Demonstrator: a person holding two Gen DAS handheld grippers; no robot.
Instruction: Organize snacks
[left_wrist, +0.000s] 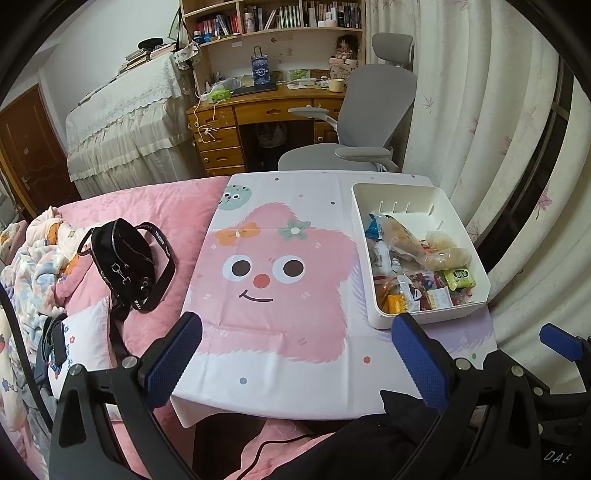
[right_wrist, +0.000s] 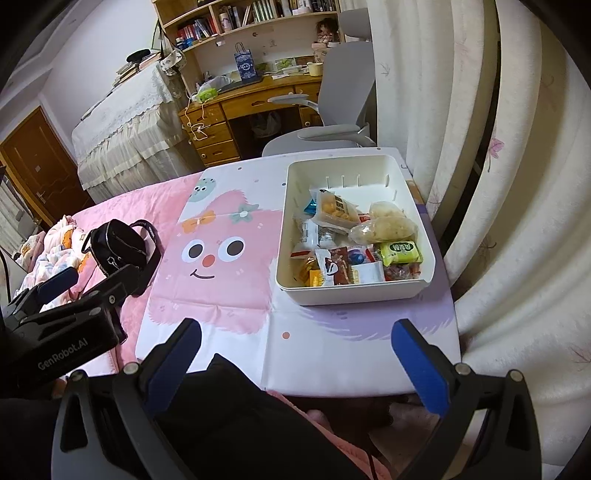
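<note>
Above the table (right_wrist: 207, 306), both hand-held grippers (left_wrist: 295, 350) (right_wrist: 295, 354) gape empty; tray (right_wrist: 354, 291) holds perhaps 12 snacks (right_wrist: 354, 240).

Soft, even indoor light fills both sharp views, shadows faint; heavy fisheye bending curves the room, with black vignette at every corner.

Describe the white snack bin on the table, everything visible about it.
The white rectangular plastic bin has rounded corners, tall smooth walls and slotted ribs along its far inner wall. It sits upright and open-topped at the right side of the cartoon-printed tablecloth, near the floral curtain. Inside lies a loose heap of wrapped snacks, including a green packet and clear bags of pale pieces, filling the near half; the far end is bare. Neither gripper touches it.
</note>
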